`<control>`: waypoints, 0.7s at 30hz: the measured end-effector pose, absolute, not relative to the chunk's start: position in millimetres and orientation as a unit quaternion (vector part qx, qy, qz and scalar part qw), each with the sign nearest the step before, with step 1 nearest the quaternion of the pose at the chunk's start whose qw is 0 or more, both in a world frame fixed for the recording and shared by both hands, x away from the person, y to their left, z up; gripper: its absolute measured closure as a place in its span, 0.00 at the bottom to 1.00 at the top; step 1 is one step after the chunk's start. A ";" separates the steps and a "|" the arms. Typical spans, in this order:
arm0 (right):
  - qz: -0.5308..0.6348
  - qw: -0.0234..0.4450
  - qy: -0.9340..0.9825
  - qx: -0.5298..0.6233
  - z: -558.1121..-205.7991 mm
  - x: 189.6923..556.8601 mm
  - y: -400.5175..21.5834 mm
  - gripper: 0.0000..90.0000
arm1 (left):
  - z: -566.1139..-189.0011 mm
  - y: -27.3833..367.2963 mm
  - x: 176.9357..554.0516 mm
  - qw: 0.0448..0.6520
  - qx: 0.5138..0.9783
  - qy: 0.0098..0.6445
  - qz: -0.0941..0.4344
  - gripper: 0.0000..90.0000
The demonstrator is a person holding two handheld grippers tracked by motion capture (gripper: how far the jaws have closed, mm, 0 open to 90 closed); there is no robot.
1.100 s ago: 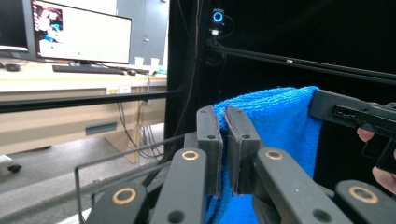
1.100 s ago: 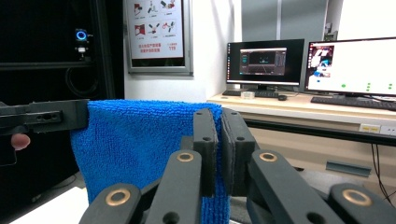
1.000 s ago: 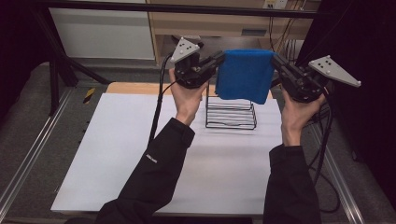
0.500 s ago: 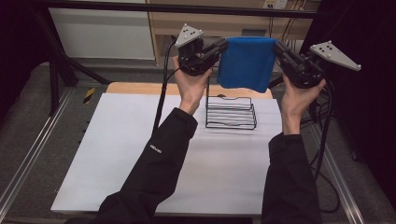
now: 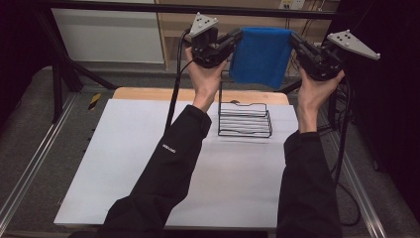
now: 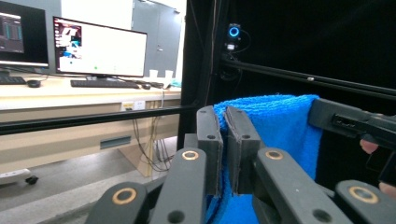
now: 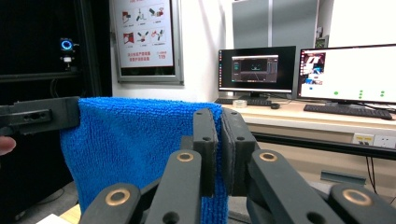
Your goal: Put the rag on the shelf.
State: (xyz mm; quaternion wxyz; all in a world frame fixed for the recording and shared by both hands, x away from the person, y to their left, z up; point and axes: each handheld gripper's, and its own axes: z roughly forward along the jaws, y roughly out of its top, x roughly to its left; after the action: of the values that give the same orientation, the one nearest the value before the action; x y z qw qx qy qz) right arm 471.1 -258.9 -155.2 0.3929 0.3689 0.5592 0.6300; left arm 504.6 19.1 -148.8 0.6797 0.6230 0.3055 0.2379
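Blue towel (image 5: 258, 55) hangs in the air above the far end of the table, stretched between both grippers, top edge roughly level, lower part drooping folded. Left gripper (image 5: 236, 37) pinches the towel's left top corner, jaws pressed together on the cloth; in the left gripper view the terry sits squeezed between the two pads (image 6: 225, 140). Right gripper (image 5: 293, 39) pinches the other top corner the same way, pads clamped on the fabric edge (image 7: 219, 140). Both hands raised, towel well clear of everything below.

Directly under it: black wire rack (image 5: 244, 118) on the white table (image 5: 124, 163), with a tall upright post on its left side. Judgement: the towel looks meant for draping over that rack.

Risks: the grips take only thin corner bites, so a tug apart could pull a corner free and drop the towel in a heap. Lowering unevenly could let the hanging fold catch the upright post and tip or drag the light rack. The towel also blocks the sight line to the rack's top wire, so placement could miss.

Around: wooden strip (image 5: 148, 93) along the table's far edge, black frame bar (image 5: 124, 6) overhead, cables trailing from both grippers. Monitors and keyboard on a desk (image 6: 70, 88) in the background, poster on the wall (image 7: 142, 35). Nothing else on the table blocks the way down.
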 end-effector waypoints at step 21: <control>0.615 0.384 0.576 0.379 -164.5 506.0 -257.5 0.95 | -167.2 18.4 536.7 0.661 0.632 0.327 0.237 0.94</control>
State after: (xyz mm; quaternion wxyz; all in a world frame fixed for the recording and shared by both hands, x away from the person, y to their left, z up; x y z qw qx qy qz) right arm 506.0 -257.5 -164.5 0.3836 0.3787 0.5758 0.6146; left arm 536.7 18.4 -167.2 0.6611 0.6324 0.3270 0.2368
